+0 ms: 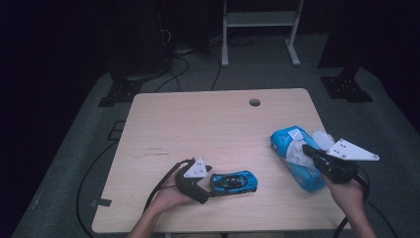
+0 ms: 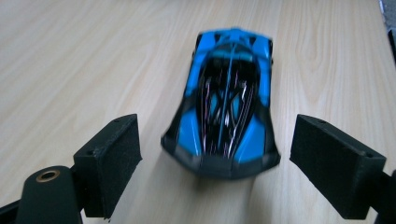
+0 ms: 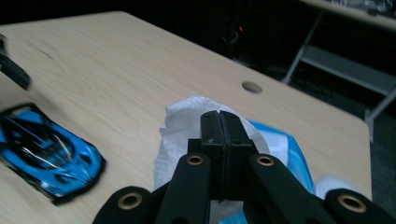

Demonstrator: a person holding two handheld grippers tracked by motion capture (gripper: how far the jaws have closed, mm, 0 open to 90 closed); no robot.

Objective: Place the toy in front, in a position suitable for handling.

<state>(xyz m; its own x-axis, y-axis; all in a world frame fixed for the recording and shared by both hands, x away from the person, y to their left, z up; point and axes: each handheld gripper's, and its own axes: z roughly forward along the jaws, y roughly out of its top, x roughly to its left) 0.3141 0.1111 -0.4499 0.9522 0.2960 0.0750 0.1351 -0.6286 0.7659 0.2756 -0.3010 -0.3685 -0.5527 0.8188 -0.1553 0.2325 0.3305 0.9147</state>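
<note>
Jaws of our left gripper (image 2: pixel 217 161) stand wide apart, one on either side of the near end of the blue toy car (image 2: pixel 226 100), neither pad touching it. The car sits on the wooden table (image 1: pixel 198 119) near the front edge, just right of our left hand (image 1: pixel 171 198). To grip it well, we judge we should ease forward until the pads flank the car's middle, keep it centred between them, then close evenly so it does not twist away. Its long axis runs left to right across the table, in line with our left gripper; we cannot tell nose from tail with confidence. Further right, the jaws of our right gripper (image 3: pixel 219 126) are pressed together over the white tissue (image 3: pixel 187 116) rising from the blue tissue pack (image 1: pixel 297 158); we cannot tell whether they pinch it.
</note>
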